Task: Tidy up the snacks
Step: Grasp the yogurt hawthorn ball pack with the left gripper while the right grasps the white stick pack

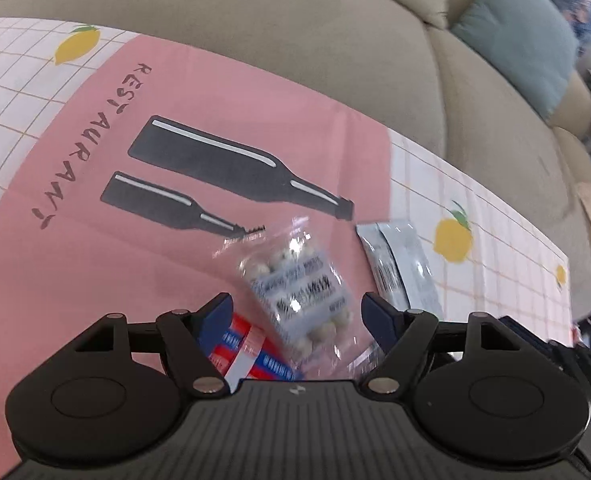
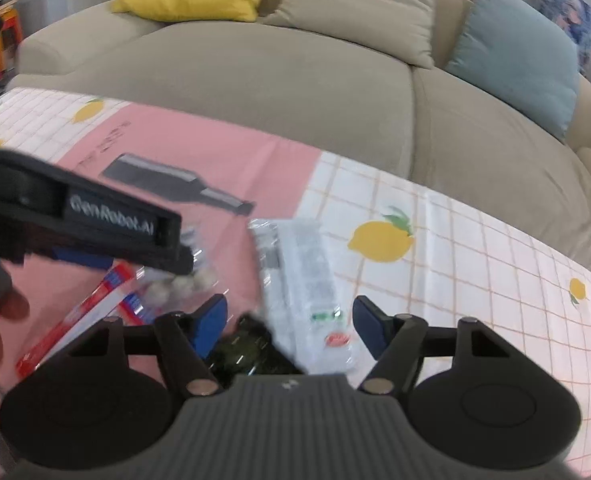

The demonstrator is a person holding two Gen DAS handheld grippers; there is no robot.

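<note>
In the left wrist view a clear bag of white round snacks (image 1: pixel 301 296) lies on the pink tablecloth between the tips of my open left gripper (image 1: pixel 297 312). A red, white and blue packet (image 1: pixel 247 350) lies under its left finger. A silver-white packet (image 1: pixel 405 268) lies to the right. In the right wrist view my open right gripper (image 2: pixel 289 318) hovers over the long silver-white packet (image 2: pixel 299 280) and a dark green packet (image 2: pixel 247 354). The left gripper body (image 2: pixel 83 212) reaches in from the left over the clear bag (image 2: pixel 179 282) and the red packet (image 2: pixel 87 320).
The table (image 2: pixel 475 264) carries a cloth with pink panel, printed bottles and lemons. A beige sofa (image 2: pixel 275 76) with yellow, beige, teal and floral cushions stands right behind it. The table's right edge is near the lemon print.
</note>
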